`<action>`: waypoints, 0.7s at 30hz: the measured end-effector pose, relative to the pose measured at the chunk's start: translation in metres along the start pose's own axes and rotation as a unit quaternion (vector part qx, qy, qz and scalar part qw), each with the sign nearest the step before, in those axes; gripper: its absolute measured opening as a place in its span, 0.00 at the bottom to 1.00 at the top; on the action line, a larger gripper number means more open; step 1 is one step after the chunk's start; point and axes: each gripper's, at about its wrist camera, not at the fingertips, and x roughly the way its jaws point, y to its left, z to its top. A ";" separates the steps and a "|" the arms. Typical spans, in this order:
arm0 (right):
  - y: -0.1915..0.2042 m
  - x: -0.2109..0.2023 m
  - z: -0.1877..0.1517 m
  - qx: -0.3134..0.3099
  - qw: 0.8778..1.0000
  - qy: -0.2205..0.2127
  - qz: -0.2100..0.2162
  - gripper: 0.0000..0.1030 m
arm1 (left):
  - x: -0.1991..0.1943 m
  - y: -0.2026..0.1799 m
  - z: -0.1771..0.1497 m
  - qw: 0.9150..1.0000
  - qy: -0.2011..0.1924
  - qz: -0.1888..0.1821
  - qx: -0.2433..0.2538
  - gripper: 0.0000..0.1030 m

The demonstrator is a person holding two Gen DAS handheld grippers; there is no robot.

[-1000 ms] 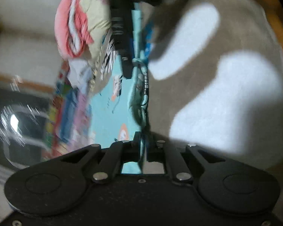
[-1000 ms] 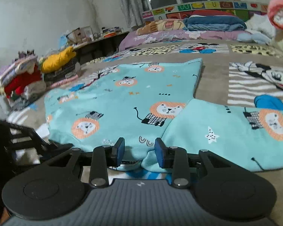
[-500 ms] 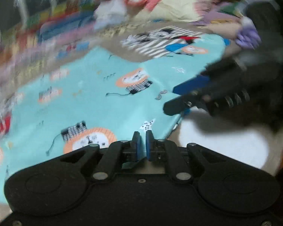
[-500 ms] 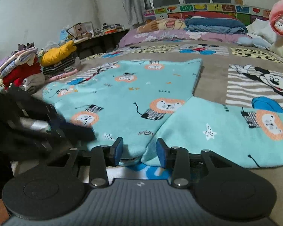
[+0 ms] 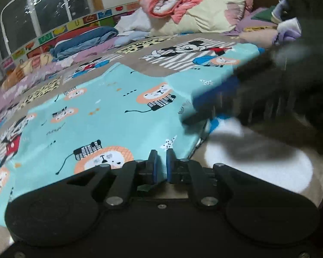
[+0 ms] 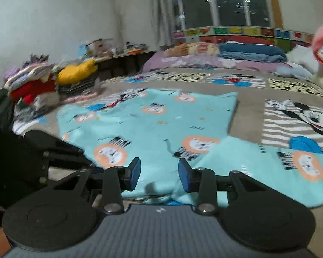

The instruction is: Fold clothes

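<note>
Turquoise fabric printed with orange lions, a garment (image 6: 161, 129), lies spread flat on a bed whose cover (image 6: 247, 107) is taupe with cartoon mouse panels. In the right wrist view one part of the garment runs away toward the far end of the bed, and another part extends to the right along the near edge. The right claw (image 6: 159, 175) hangs just above the near hem where the two parts meet, its blue-padded fingers (image 6: 184, 177) spread wide with nothing between them. The left claw (image 5: 160, 163) sits at the near edge of the same garment (image 5: 109, 116); its fingers are nearly pressed together, leaving only a narrow slit, and whether any cloth is caught there cannot be told. In the left wrist view the right claw (image 5: 206, 111) shows as a dark blur at the right, over the garment's edge. A pink and cream quilt (image 5: 196, 6) is heaped at the far side of the bed. Stacked clothes (image 6: 43, 81), red and yellow among them, sit at the left beyond the bed.
</note>
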 end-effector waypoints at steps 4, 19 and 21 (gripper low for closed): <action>0.002 0.008 -0.002 -0.010 1.000 0.029 0.000 0.37 | 0.002 0.001 0.004 1.000 0.004 -0.001 0.002 0.05; -0.087 -0.057 -0.027 0.242 0.969 -0.027 -0.043 0.42 | -0.021 -0.014 0.028 0.999 -0.021 0.019 0.023 0.42; -0.108 -0.062 -0.038 0.307 0.949 -0.042 -0.060 0.42 | -0.021 -0.020 0.038 0.999 -0.029 0.012 0.024 0.42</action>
